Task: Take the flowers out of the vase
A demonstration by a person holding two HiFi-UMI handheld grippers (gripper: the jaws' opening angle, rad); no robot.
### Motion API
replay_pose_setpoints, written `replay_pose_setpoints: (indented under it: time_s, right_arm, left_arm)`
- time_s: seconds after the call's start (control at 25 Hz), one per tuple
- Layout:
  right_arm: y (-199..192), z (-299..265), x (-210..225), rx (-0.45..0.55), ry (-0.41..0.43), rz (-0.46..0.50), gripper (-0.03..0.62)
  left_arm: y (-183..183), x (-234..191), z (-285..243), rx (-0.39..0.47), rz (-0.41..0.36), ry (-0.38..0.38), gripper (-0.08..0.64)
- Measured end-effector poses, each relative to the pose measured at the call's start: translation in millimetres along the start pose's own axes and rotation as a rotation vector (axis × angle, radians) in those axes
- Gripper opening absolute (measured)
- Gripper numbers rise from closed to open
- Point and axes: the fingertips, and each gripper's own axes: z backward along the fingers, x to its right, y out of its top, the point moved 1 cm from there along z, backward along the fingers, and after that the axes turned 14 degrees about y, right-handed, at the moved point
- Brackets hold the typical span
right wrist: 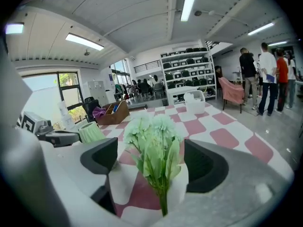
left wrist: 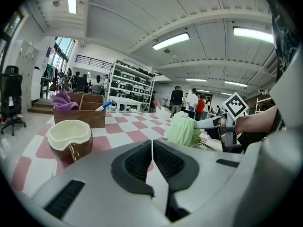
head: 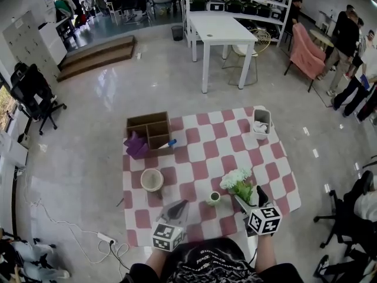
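Checked cloth (head: 200, 158) under me, my left gripper (head: 178, 209) sits shut and empty while my right gripper (head: 252, 198) gapes wide around the flowers (head: 237, 180), ungripped beside the vase (head: 213, 198), so I should withdraw straight, snagging no stems.
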Motion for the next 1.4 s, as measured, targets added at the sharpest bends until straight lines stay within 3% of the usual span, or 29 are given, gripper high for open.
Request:
replay_pose_setpoints:
  time_s: [0.36, 0.48, 0.6, 0.76, 1.4]
  right_arm:
    - [34, 33, -23, 0.133, -0.041, 0.051, 0.426]
    - [36, 39, -37, 0.152, 0.001, 0.064, 0.426]
    - [35, 43, -57, 0.162, 0.051, 0.140, 0.425]
    - [37, 50, -71, 0.205, 0.052, 0.157, 0.425]
    - [23, 50, -87, 0.187, 0.001, 0.157, 0.416]
  left_arm:
    - [8, 7, 11, 0.040, -0.002, -0.042, 0.016]
    - [13, 8, 15, 0.056, -0.008, -0.059, 0.015]
    - [18, 10, 22, 0.071, -0.011, -0.077, 0.015]
    - [25, 13, 28, 0.097, -0.026, -0.100, 0.015]
    - [28, 12, 43, 0.124, -0.038, -0.130, 0.015]
